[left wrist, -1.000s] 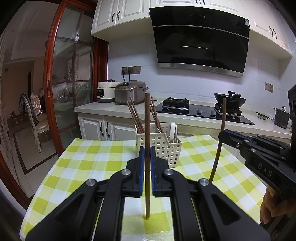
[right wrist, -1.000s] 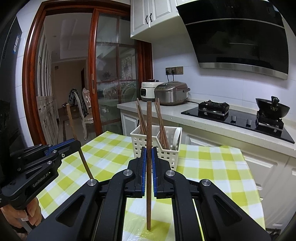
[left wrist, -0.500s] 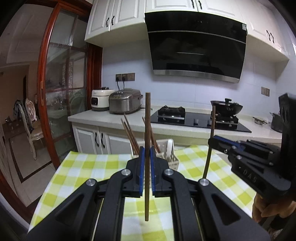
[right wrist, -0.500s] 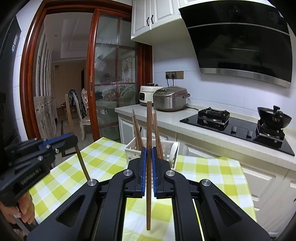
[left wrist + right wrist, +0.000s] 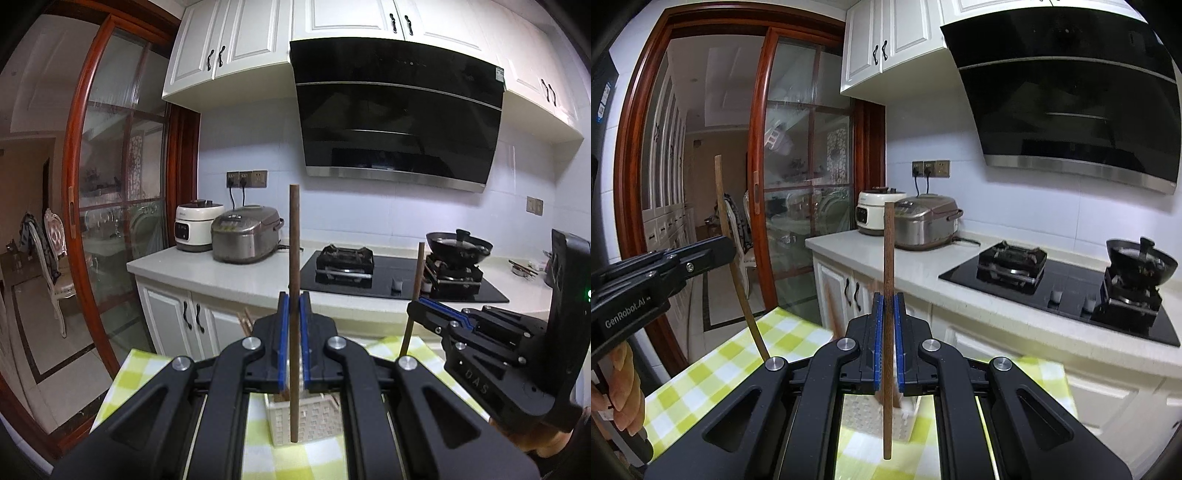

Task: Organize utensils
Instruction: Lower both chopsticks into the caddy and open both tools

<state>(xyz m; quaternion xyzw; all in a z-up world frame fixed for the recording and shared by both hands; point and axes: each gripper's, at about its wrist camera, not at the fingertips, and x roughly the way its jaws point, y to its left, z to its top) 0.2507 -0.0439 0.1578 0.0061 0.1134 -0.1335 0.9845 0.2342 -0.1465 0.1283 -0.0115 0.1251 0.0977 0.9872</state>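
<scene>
Left gripper (image 5: 294, 339) clamped upright chopstick (image 5: 294, 280); right gripper (image 5: 889, 339) clamped second chopstick (image 5: 888, 295), also vertical. White basket (image 5: 314, 421) sat ahead and below both tips on checked cloth (image 5: 713, 365). You needed forward-then-down; neither hand clearly nearer.

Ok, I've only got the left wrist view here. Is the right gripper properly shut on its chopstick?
Observer: Yes. Head-on, the right gripper has both blue pads closed on the right chopstick, which stands upright.
Operator: Where's its lower end? My view hides it.
Observer: It hangs below the pads, showing in front of the white basket.
Operator: And how does my own chopstick look from the side?
Observer: The left gripper holds the left chopstick tilted, with its top leaning away from the right gripper.
</scene>
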